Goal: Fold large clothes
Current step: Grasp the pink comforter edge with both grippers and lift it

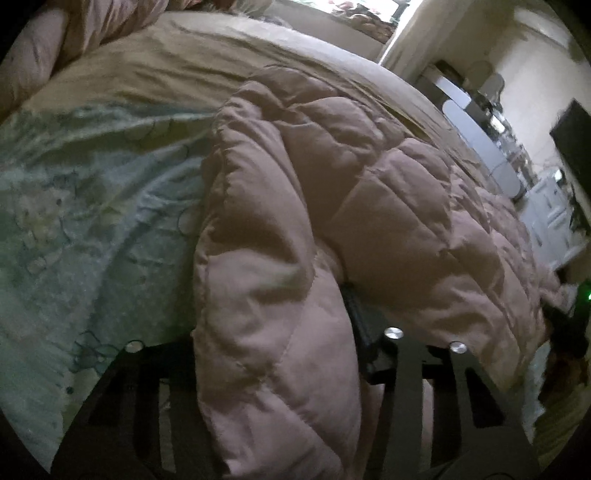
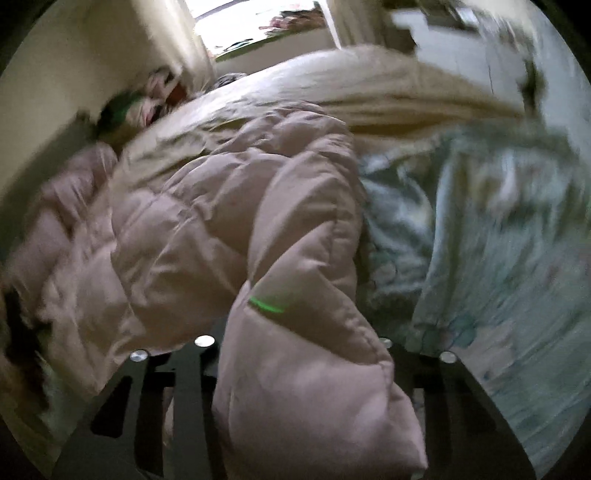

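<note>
A puffy pink quilt point(image 1: 332, 177) lies in a long ridge across the bed. In the left wrist view a thick fold of it runs down between the jaws of my left gripper point(image 1: 284, 332), which is shut on it. One dark finger point(image 1: 356, 314) shows at the fold's right side; the other is hidden under the fabric. In the right wrist view the pink quilt point(image 2: 207, 221) bulges the same way through my right gripper point(image 2: 295, 339), which is shut on a corner fold. Both of its fingertips are buried in the quilt. A green light streak falls on the fabric.
Under the quilt lie a pale blue floral sheet point(image 1: 92, 206) and a tan blanket point(image 1: 155, 66). White furniture point(image 1: 546, 210) and a dark screen point(image 1: 576, 129) stand beside the bed. A bright window point(image 2: 258, 26) is at the far end, with a heap of clothes point(image 2: 147, 99) by the wall.
</note>
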`<action>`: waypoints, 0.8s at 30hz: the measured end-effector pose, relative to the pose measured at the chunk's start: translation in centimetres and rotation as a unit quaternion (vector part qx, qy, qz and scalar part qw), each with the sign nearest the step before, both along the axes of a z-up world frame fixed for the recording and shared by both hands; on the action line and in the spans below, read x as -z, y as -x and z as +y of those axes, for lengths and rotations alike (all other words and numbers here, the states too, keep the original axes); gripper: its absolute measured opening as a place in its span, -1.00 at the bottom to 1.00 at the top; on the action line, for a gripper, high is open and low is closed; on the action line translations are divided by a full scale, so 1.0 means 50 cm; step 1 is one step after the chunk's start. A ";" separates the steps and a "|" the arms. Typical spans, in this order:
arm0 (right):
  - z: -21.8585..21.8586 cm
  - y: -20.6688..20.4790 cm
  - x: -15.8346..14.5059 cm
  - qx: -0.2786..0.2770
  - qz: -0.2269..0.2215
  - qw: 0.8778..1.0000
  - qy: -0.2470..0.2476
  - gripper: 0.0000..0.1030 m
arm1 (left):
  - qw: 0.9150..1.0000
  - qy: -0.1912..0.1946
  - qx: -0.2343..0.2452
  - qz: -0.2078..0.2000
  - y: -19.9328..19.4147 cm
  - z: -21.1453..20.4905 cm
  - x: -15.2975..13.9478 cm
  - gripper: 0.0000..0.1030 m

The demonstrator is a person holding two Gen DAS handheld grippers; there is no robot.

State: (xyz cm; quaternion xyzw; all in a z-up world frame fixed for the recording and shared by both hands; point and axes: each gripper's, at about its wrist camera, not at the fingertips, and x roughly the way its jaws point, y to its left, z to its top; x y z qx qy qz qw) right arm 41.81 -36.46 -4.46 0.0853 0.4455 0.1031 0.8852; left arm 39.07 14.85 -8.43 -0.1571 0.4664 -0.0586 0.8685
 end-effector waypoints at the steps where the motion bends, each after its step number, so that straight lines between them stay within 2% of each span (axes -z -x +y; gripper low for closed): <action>1: 0.020 0.005 -0.011 -0.009 -0.009 0.999 0.032 -0.33 | 1.000 -0.005 0.001 -0.004 0.002 -0.004 -0.005 -0.35; 4: 0.056 0.026 -0.035 -0.023 -0.033 0.996 0.084 -0.38 | 1.000 -0.016 0.005 -0.013 0.002 -0.012 -0.015 -0.46; 9: 0.094 0.044 -0.078 -0.040 -0.074 0.989 0.119 -0.45 | 0.999 -0.034 0.015 -0.034 0.022 -0.014 -0.036 -0.54; 14: 0.115 0.068 -0.123 -0.058 -0.117 0.984 0.123 -0.51 | 0.997 -0.035 0.021 -0.058 0.052 -0.011 -0.077 -0.59; 24: 0.178 0.192 -0.205 -0.095 -0.184 0.971 0.121 -0.60 | 0.995 -0.042 0.034 -0.089 0.128 -0.005 -0.144 -0.62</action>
